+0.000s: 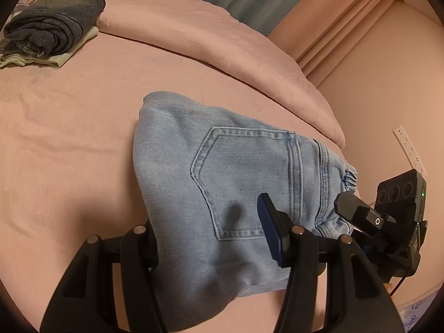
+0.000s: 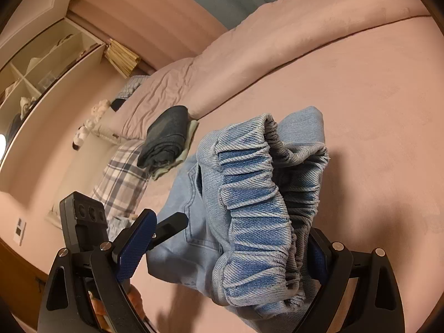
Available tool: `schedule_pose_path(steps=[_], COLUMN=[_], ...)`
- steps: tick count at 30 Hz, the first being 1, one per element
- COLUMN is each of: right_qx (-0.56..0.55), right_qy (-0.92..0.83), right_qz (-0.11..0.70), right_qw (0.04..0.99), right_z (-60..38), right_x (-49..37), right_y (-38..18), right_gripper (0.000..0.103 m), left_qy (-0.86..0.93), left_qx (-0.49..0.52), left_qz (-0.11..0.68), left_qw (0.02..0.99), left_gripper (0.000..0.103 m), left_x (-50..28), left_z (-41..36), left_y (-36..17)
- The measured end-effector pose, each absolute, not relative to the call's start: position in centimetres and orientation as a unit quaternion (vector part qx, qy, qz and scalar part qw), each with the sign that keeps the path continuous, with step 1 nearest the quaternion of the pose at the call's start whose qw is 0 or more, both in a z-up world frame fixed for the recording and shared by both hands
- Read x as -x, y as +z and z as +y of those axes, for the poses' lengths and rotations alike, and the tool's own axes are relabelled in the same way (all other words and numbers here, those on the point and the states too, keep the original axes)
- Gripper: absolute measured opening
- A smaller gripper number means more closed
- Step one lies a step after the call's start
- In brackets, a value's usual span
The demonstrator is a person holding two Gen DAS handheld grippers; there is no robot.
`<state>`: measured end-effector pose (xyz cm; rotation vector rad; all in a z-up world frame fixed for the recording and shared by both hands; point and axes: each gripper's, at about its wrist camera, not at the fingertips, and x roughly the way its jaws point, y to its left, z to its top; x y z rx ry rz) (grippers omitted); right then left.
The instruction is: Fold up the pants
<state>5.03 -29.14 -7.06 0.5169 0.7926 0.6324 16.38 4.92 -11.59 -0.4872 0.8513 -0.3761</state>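
Observation:
Light blue denim pants (image 1: pixel 222 172) lie folded on the pink bed, back pocket up. My left gripper (image 1: pixel 205 238) is open, its jaws spread wide over the near part of the pants; the left finger is hidden behind the cloth and the right finger's blue pad (image 1: pixel 270 230) shows. In the right wrist view the elastic waistband (image 2: pixel 258 202) bunches up between the spread jaws of my right gripper (image 2: pixel 222 244), which is open; its left blue pad (image 2: pixel 136 244) stands clear of the cloth. The right gripper also shows in the left wrist view (image 1: pixel 360 213) at the waistband end.
A stack of folded dark jeans on a pale garment (image 1: pixel 52 30) sits at the bed's far left, also in the right wrist view (image 2: pixel 166 138). A pink duvet (image 1: pixel 222 44) runs along the back. A plaid pillow (image 2: pixel 122 177), shelves (image 2: pixel 41 66) and a wall socket (image 1: pixel 408 144) are around.

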Motion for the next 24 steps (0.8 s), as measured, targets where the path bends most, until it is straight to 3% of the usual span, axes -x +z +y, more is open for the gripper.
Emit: schedule_pose_path(steps=[24], right_qx=[-0.23], right_qy=[0.282], right_qz=[0.379], right_qw=[0.851], right_z=[-27.5], right_x=[-15.6], right_y=[-7.3], right_gripper=[0.095], left_qy=[-0.186], left_qx=[0.236], left_qz=[0.416], left_qw=[0.858], left_gripper=[0.055], left_x=[-24.5], left_z=[5.9], left_y=[-12.4])
